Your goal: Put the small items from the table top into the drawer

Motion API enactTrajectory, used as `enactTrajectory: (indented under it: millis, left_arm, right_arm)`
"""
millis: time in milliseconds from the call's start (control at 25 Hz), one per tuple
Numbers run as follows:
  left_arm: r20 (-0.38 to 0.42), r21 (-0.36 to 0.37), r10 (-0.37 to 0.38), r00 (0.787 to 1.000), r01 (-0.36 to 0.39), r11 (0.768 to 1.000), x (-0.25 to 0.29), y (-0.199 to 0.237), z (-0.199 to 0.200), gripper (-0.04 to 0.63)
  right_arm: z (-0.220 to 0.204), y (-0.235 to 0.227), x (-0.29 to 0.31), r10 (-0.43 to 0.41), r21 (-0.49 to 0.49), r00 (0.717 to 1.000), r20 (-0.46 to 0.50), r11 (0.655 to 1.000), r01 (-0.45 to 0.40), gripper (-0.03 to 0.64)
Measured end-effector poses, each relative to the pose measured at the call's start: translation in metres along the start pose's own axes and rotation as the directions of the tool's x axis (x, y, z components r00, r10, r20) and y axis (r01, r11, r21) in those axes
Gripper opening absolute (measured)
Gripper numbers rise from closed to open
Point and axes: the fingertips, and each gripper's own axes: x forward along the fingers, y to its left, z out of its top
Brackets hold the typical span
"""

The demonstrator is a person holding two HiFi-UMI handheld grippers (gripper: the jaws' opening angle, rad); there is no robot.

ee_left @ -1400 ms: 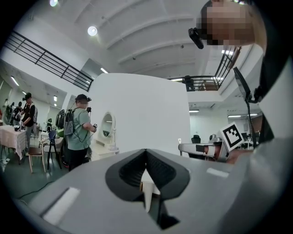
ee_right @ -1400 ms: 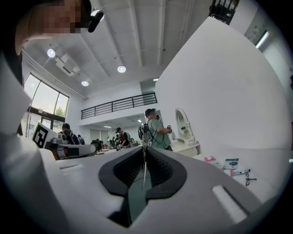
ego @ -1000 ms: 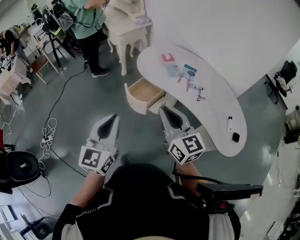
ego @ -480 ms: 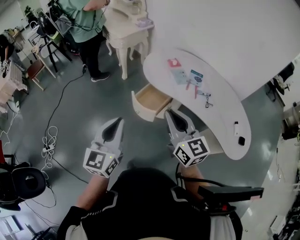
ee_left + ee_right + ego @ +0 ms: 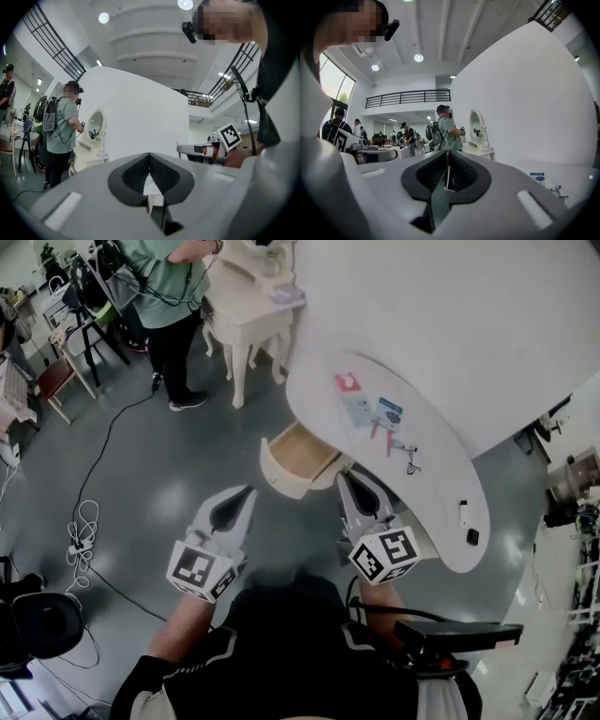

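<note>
Small items (image 5: 388, 414) too tiny to identify; drawer (image 5: 302, 452) stands open.

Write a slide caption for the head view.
Shut and empty, the left gripper and right gripper face the white table: drawer open, small items on top.

Two grippers, left (image 5: 246, 493), right (image 5: 347, 478); one drawer (image 5: 278, 476); one table (image 5: 441, 493); one dresser (image 5: 244, 310); one bystander (image 5: 173, 277)

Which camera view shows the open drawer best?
The head view: the drawer is pulled open below the table top, its inside visible from above. The right gripper view catches only the table top; the left gripper view shows no recognisable drawer.
</note>
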Motion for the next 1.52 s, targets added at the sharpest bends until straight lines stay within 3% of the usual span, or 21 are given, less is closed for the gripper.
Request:
enactTrajectory:
  millis: [280, 640, 1040, 1520]
  left_arm:
    - [-0.018, 0.006, 0.027, 0.999, -0.027, 1.0, 0.041, 0.019, -0.006, 0.0]
    - [0.004, 0.045, 0.069, 0.998, -0.069, 0.997, 0.113, 0.033, 0.013, 0.0]
    - [-0.021, 0.069, 0.043, 0.999, -0.041, 0.997, 0.196, 0.033, 0.008, 0.0]
    - [-0.071, 0.116, 0.125, 0.99, -0.116, 0.986, 0.239, 0.058, 0.002, 0.0]
  right_arm:
    - [-0.003, -0.032, 0.032, 0.03, 0.016, 1.0, 0.006, 0.999, -0.03, 0.031]
    - [0.024, -0.085, 0.068, 0.089, -0.007, 0.994, 0.056, 0.996, -0.089, 0.031]
    - [0.025, -0.144, 0.105, 0.133, 0.012, 0.99, 0.045, 0.991, -0.134, 0.03]
    - [0.033, -0.171, 0.151, 0.249, 0.025, 0.967, 0.059, 0.968, -0.251, 0.031]
